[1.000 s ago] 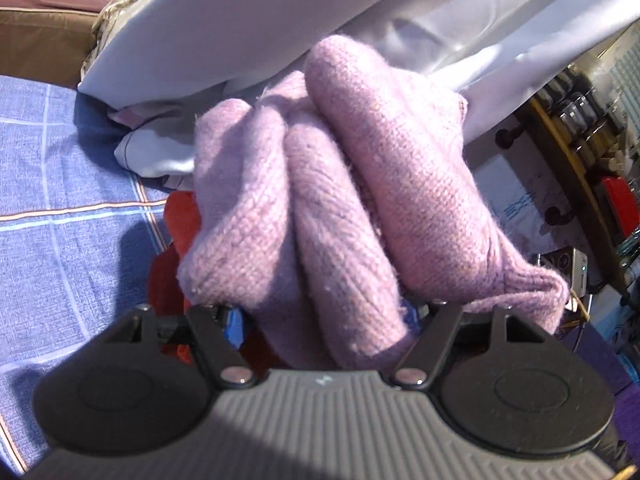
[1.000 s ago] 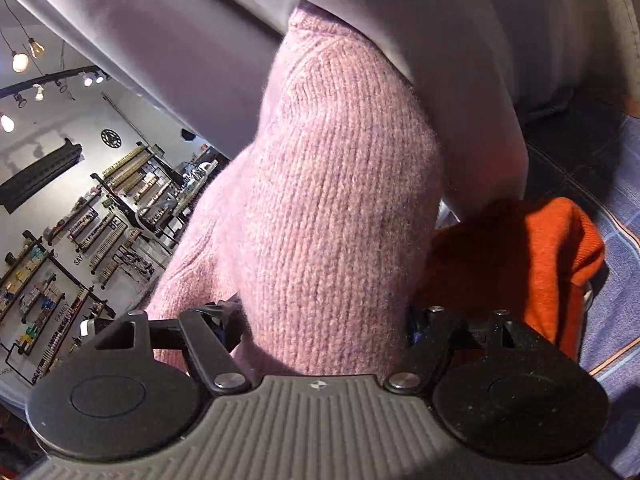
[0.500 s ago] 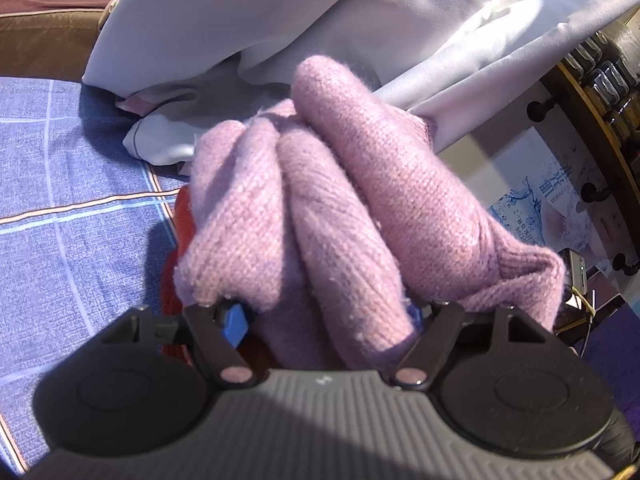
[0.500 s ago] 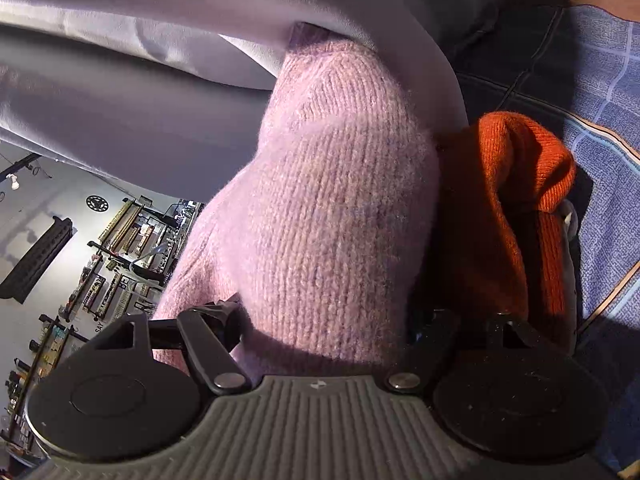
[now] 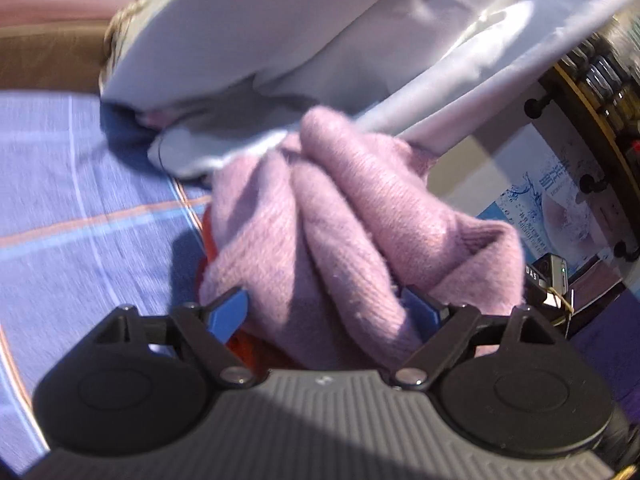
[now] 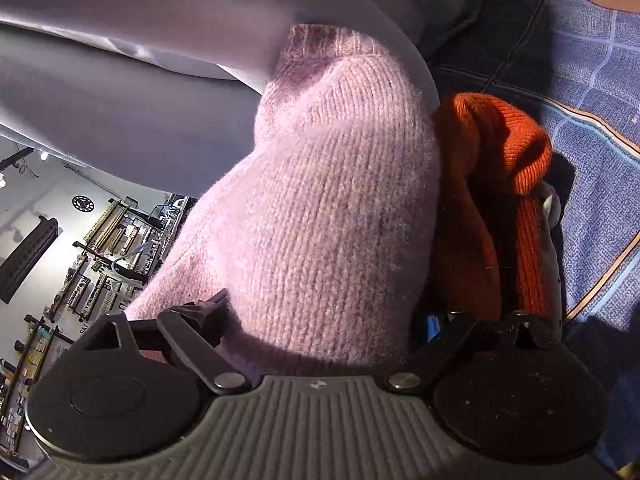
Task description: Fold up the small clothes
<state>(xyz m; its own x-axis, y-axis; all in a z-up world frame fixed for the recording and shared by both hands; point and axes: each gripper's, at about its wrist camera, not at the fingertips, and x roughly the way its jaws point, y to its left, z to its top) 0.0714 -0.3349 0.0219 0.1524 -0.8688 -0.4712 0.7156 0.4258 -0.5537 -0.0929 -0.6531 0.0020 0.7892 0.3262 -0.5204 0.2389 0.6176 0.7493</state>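
The pink knit (image 5: 352, 240) sat bunched in a thick fold between both grippers, lifted just above the blue checked cloth (image 5: 80, 220), pale fabric (image 5: 320, 40) draped right behind it. The left gripper (image 5: 326, 310) was opening, its blue pads drawing off the wool that still lay between them — likely letting the fold go so it could settle. The right gripper (image 6: 320, 312) had the same knit filling its gap; whether it pinched or merely cradled it, I could not tell, since the wool hid the fingertips. An orange knit (image 6: 496, 200) rested touching the pink one's side, probably waiting its turn or already done.
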